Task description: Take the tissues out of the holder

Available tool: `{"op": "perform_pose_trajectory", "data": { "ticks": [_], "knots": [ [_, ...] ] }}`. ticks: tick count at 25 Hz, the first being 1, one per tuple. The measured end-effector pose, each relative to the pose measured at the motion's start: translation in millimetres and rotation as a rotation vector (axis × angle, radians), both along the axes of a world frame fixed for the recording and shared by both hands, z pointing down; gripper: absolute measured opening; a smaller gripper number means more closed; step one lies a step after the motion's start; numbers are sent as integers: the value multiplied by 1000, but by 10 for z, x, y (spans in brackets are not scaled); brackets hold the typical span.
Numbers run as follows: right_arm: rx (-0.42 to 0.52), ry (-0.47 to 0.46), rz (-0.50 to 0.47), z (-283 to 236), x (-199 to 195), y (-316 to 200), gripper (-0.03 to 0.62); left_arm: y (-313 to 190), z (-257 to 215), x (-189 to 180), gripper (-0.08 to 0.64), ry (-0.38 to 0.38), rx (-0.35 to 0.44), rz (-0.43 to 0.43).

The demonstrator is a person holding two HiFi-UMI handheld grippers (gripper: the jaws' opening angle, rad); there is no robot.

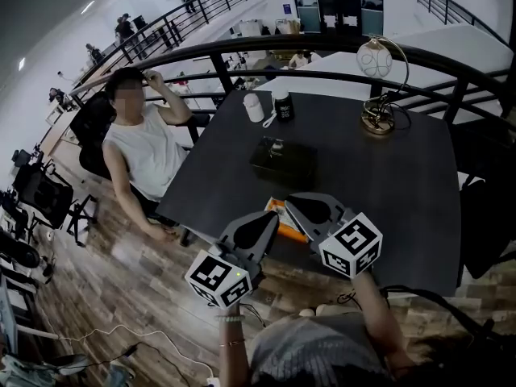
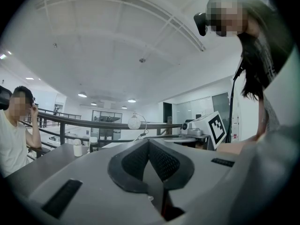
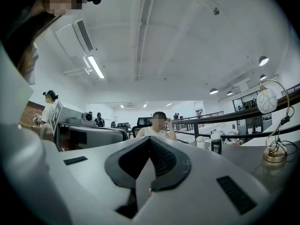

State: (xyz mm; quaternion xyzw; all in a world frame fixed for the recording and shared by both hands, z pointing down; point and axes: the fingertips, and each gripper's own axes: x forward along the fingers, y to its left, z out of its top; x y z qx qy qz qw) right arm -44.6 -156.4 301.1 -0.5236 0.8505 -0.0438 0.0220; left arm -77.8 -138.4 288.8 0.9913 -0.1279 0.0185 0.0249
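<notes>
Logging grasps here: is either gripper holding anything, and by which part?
Nothing is held: the left gripper and the right gripper are both shut and empty.

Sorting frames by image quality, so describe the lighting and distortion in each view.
Head view: strong fisheye bows the railing, and the dark table reads dim. Left gripper view: black round vignette, small bright ceiling lights. Right gripper view: same vignette, strip light blown out.
</notes>
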Motion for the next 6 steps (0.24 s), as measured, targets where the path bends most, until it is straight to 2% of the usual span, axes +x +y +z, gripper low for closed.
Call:
{"op": "perform_pose_trajectory", "data": {
  "ticks": [6],
  "knots": [
    [-5, -3, 5, 27, 10, -25, 14, -23, -23, -37, 8, 9, -11, -8]
  ]
}}
